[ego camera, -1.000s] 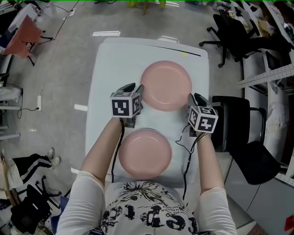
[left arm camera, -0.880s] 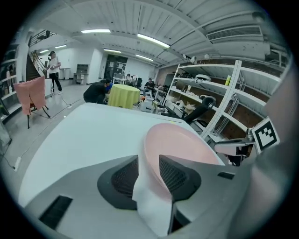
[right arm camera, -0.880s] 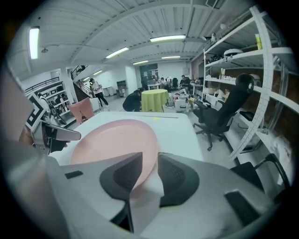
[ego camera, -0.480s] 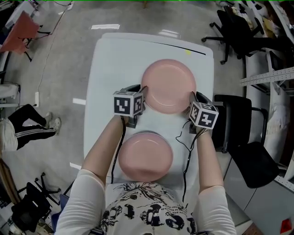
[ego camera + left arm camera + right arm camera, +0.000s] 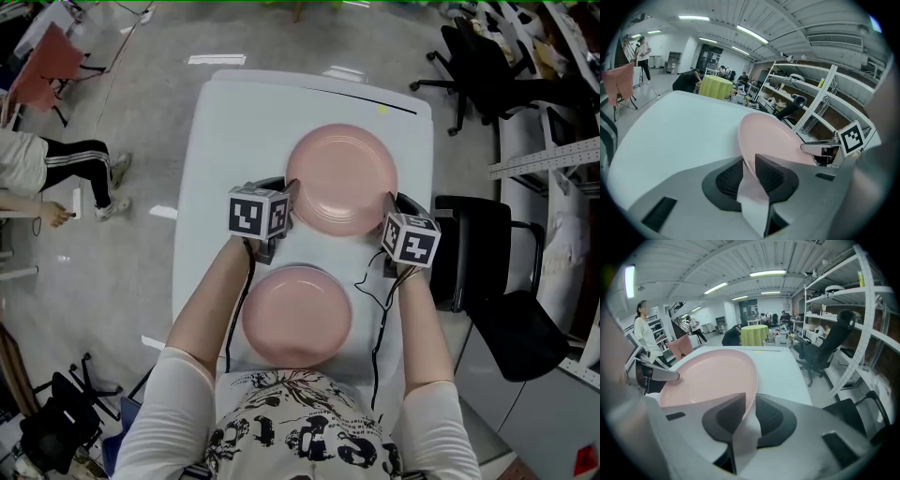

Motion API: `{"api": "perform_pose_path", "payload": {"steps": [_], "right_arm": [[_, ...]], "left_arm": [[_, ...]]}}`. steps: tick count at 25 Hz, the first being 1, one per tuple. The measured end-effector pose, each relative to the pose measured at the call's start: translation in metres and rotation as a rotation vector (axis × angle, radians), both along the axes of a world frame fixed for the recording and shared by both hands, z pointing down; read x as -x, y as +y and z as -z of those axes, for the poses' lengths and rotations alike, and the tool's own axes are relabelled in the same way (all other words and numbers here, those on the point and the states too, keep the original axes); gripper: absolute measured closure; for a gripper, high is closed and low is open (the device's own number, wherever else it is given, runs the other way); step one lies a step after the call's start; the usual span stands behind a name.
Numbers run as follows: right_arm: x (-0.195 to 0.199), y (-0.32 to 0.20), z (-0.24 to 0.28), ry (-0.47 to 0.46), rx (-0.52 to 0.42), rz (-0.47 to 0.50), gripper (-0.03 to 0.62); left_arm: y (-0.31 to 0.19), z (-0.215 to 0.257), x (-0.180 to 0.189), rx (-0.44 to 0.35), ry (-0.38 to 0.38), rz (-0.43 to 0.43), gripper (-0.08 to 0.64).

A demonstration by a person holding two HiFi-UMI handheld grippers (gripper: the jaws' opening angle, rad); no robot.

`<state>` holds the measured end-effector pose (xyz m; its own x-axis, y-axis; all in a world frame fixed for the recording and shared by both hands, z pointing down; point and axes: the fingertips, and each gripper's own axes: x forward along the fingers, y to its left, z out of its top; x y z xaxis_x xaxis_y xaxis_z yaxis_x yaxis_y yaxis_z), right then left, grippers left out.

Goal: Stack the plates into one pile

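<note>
Two pink plates lie on the white table (image 5: 234, 122): the far plate (image 5: 342, 178) and the near plate (image 5: 296, 314) close to the person's body. My left gripper (image 5: 289, 202) is at the far plate's left rim, and my right gripper (image 5: 392, 208) is at its right rim. In the left gripper view the plate (image 5: 773, 138) has its rim running between the closing jaws of my left gripper (image 5: 749, 171), pads on both sides. In the right gripper view the plate (image 5: 710, 376) likewise sits edge-on between the closing jaws of my right gripper (image 5: 751, 416).
A black office chair (image 5: 487, 253) stands against the table's right side, with more chairs (image 5: 469, 56) at the far right. A person's legs (image 5: 66, 169) are on the floor at the left. Metal shelving (image 5: 553, 155) runs along the right. Cables hang from both grippers toward the near plate.
Both grippers have slid in onto the far plate's left and right rims and their jaws have narrowed on them. The near plate has not moved. A person has walked in at the left.
</note>
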<state>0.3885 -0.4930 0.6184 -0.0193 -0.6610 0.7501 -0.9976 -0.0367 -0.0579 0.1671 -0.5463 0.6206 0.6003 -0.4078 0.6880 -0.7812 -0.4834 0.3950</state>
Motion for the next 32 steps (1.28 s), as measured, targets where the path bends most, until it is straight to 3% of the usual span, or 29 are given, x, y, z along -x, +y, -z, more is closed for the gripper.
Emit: {"api": "perform_pose_path", "payload": {"steps": [7,12,20,32], "right_arm": [[0.014,0.037,0.039,0.019,-0.047,0.002,0.518],[0.023,0.079,0.064,-0.017,-0.086,-0.007,0.525],[0.036,0.141,0.103,-0.044,-0.173,0.002,0.531],[0.074,0.265,0.109,-0.133,-0.152,0.051,0.541]], "left_arm": [[0.038,0.046,0.014,-0.082,0.016,0.027,0.474],[0.084,0.066,0.024,-0.092,0.027,0.025,0.474],[0.151,0.105,0.037,-0.175,0.029,0.039,0.474],[0.289,0.106,0.077,-0.148,0.042,0.092,0.479]]}}
